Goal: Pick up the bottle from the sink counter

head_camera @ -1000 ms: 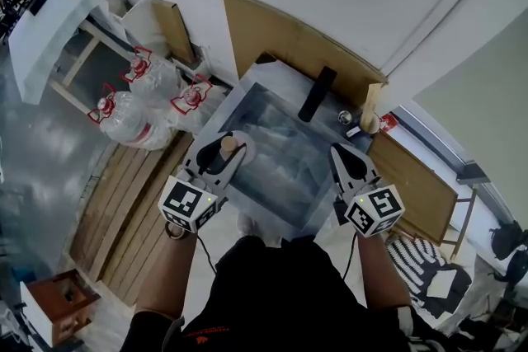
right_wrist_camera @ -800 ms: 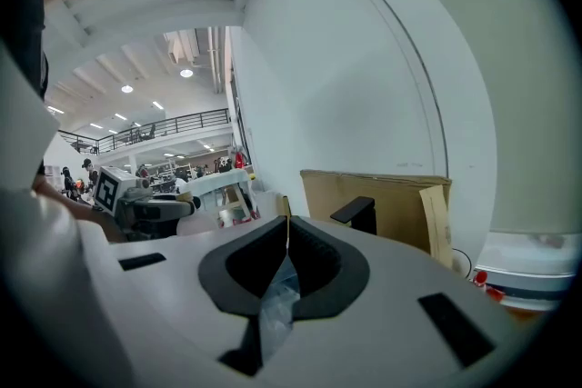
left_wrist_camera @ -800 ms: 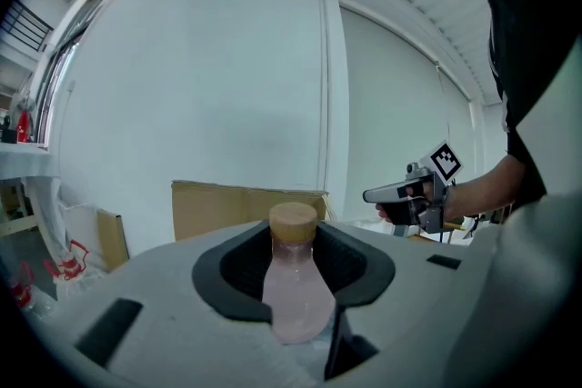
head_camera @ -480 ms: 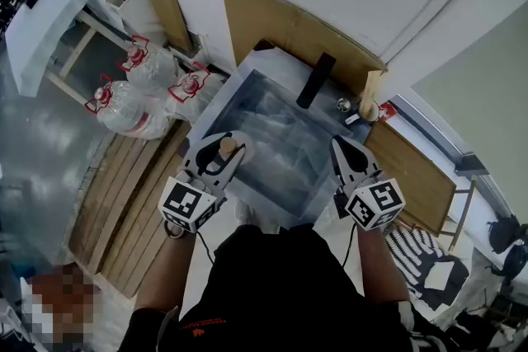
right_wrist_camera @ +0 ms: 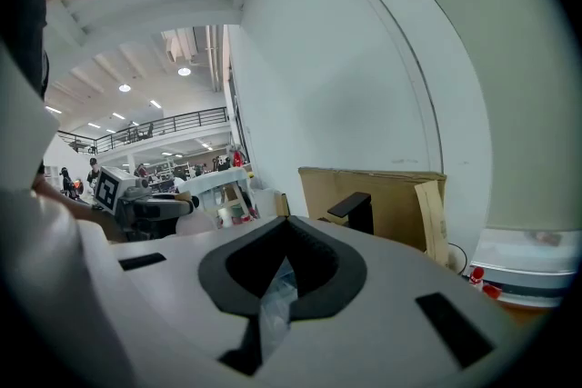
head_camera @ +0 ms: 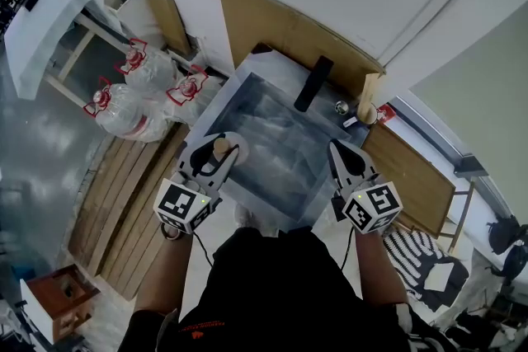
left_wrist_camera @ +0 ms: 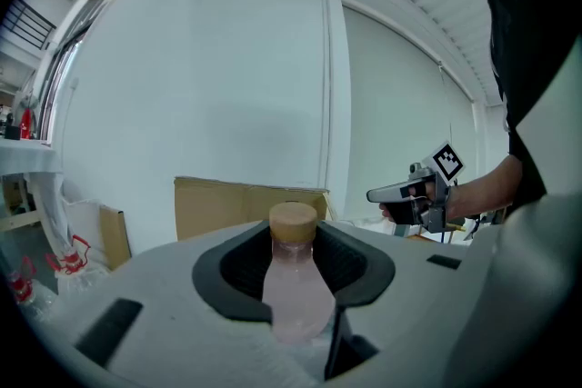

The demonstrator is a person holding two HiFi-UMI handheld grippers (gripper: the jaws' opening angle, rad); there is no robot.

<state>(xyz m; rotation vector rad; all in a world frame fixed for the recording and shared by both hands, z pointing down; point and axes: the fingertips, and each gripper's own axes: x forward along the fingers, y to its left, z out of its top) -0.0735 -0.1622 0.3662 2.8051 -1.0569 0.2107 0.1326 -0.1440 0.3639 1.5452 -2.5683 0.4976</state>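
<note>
A small clear bottle with a round wooden cap stands upright between the jaws of my left gripper, which is shut on its body. It hangs over the near left corner of the steel sink, lifted off the counter. The cap shows just above the dark pads in the left gripper view. My right gripper hovers over the sink's near right rim with its jaws together and nothing held. In the right gripper view only crinkled plastic film shows through the slit in my right gripper.
A black faucet rises at the sink's back, with a cardboard sheet against the wall behind it. Small items, one wooden-capped, sit on the counter at the right. Large water jugs lie on the floor at the left.
Hardly anything differs. Both grippers stay where they were and the bottle stays in the left jaws. The head view has drifted slightly.
</note>
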